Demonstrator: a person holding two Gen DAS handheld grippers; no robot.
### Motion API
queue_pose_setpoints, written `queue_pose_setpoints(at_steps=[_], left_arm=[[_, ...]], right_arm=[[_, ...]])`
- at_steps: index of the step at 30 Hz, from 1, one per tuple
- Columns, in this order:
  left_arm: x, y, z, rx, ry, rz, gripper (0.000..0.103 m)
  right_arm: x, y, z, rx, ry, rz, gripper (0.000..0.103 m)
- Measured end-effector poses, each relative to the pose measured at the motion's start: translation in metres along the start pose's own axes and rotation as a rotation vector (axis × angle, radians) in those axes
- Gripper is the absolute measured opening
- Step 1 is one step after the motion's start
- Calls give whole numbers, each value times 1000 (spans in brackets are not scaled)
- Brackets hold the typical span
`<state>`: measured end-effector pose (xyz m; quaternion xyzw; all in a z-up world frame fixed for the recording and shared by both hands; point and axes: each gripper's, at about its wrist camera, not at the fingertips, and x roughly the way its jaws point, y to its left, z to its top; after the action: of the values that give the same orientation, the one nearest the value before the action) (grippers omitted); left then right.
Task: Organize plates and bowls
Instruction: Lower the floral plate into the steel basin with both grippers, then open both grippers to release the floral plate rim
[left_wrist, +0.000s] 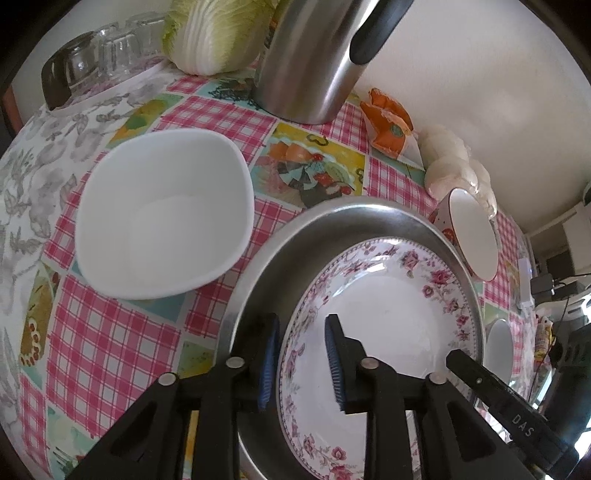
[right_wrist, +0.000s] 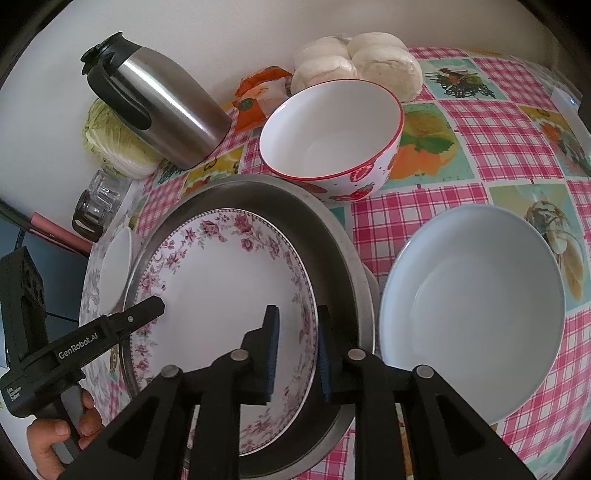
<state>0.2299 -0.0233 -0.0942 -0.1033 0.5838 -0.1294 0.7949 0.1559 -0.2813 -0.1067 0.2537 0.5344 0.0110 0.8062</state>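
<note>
your left gripper (left_wrist: 301, 363) tilts steeply down over the left rim of the floral plate (left_wrist: 388, 332), its jaws slightly spread with the rim between them, the pads not clearly pressing it. left of it, the square white bowl (left_wrist: 162, 218) sits apart on the checked tablecloth (left_wrist: 110, 350), with bare cloth between bowl and tray. the plate lies inside the round metal tray (left_wrist: 332, 221). your hand (right_wrist: 62, 432) wraps the left gripper's handle at the lower left of the right wrist view. your right gripper (right_wrist: 297, 354) also points steeply down, straddling the plate's right rim; the jaws stand narrowly apart, and you can't tell whether the pads touch it. behind the tray stand the steel thermos jug (right_wrist: 166, 107) and the strawberry bowl (right_wrist: 332, 136), close to the tray's far edge. the pale blue bowl (right_wrist: 472, 321) sits just beside the tray's right edge, leaving little room there.
</note>
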Motion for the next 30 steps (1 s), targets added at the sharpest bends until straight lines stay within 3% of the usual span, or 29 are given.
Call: queue_pose_setpoints(at_steps=[6, 12, 14, 16, 22, 30], left_arm=[[-11, -4, 2, 23, -19, 17, 37], [-28, -15, 3, 61, -27, 57, 61], [-34, -18, 4, 72, -28, 82, 68], [-40, -21, 4, 90, -29, 122, 75], [-50, -30, 2, 144, -37, 198, 88], [-59, -40, -2, 196, -74, 281, 100]], right_arm=[[-11, 4, 3, -18, -40, -16, 32], [-35, 14, 9, -58, -90, -35, 35], [-41, 18, 10, -68, -91, -71, 56], [-46, 21, 10, -79, -80, -116, 66], [-58, 28, 8, -123, -75, -178, 77], [-71, 37, 7, -163, -95, -226, 82]])
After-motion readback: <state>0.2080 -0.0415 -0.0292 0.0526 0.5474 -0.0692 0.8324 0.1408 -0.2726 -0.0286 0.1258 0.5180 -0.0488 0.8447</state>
